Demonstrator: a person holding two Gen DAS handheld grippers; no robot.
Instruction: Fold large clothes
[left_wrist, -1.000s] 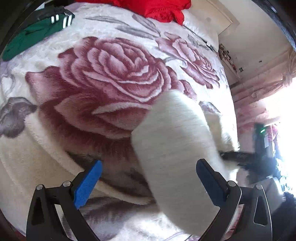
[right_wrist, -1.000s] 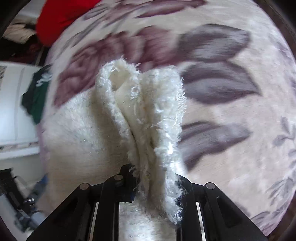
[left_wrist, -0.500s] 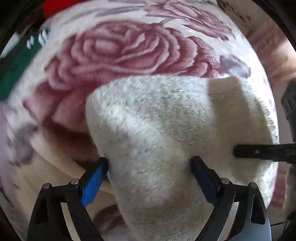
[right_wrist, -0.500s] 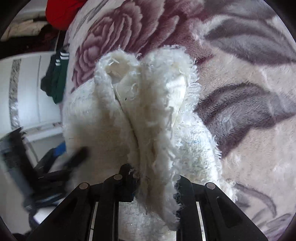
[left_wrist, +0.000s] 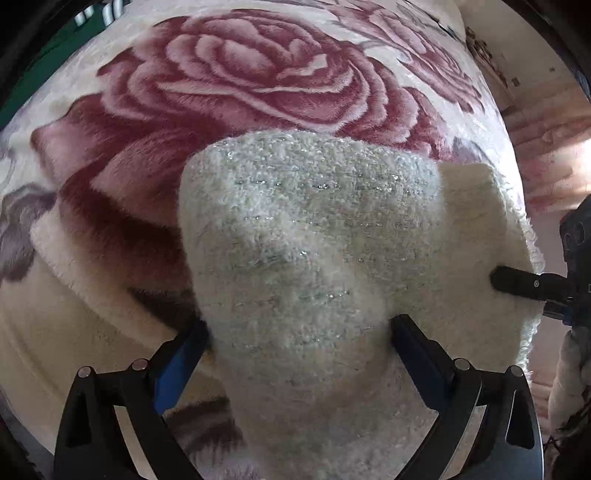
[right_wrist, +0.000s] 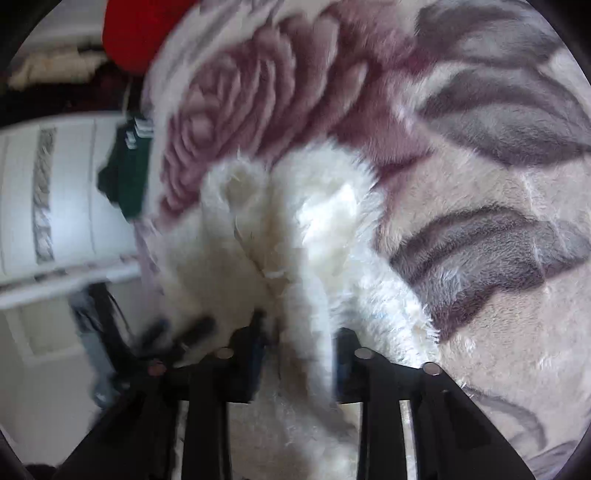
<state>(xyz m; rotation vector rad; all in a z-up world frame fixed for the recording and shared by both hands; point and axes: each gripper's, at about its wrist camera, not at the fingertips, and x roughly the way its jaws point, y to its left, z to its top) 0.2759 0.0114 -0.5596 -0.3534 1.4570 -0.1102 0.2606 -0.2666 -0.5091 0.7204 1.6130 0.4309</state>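
- Your left gripper (left_wrist: 299, 332) stood at full spread, its jaws having just widened again, the folded white fuzzy garment (left_wrist: 314, 236) bulging between its blue pads (left_wrist: 173, 369); I could not tell if they pressed it.
- Your right gripper (right_wrist: 299, 343) had a bunched edge of that garment (right_wrist: 295, 229) between its narrow-set jaws, which had just been easing apart.
- The garment lay on the rose-patterned blanket (left_wrist: 236, 74).
- Its right side met the other gripper's black finger (left_wrist: 524, 282).

White fuzzy garment (right_wrist: 295, 236) between jaws
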